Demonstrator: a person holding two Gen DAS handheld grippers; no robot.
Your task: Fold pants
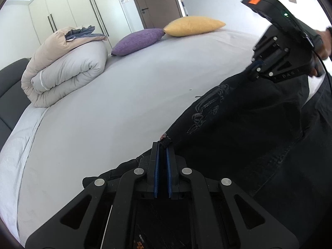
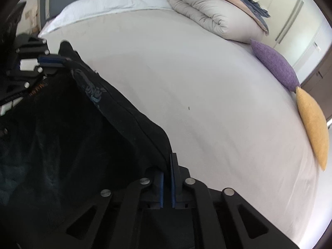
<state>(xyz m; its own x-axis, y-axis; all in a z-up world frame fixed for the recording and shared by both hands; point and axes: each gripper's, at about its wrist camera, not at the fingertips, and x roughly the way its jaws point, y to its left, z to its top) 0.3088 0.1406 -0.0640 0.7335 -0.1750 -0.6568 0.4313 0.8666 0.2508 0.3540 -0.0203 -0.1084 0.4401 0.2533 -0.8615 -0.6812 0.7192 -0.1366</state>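
Pants: your black pants (image 1: 238, 124) hang stretched between both grippers above the grey bed (image 1: 124, 103), their lower folds out of view.
Left gripper: your left gripper (image 1: 162, 145) has its jaws closed on a corner of the fabric at their tips.
Right gripper: your right gripper (image 2: 168, 159) has its jaws clamped on the pants' edge.
Nearby: rolled duvet (image 1: 66, 66), purple pillow (image 1: 138, 41), yellow pillow (image 1: 193, 26), well apart from the pants.

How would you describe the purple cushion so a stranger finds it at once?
Look at the bed with the pale sheet. Near its far edge two cushions lie tip to tip beside a rolled duvet. The purple cushion lies between the duvet and the yellow cushion.
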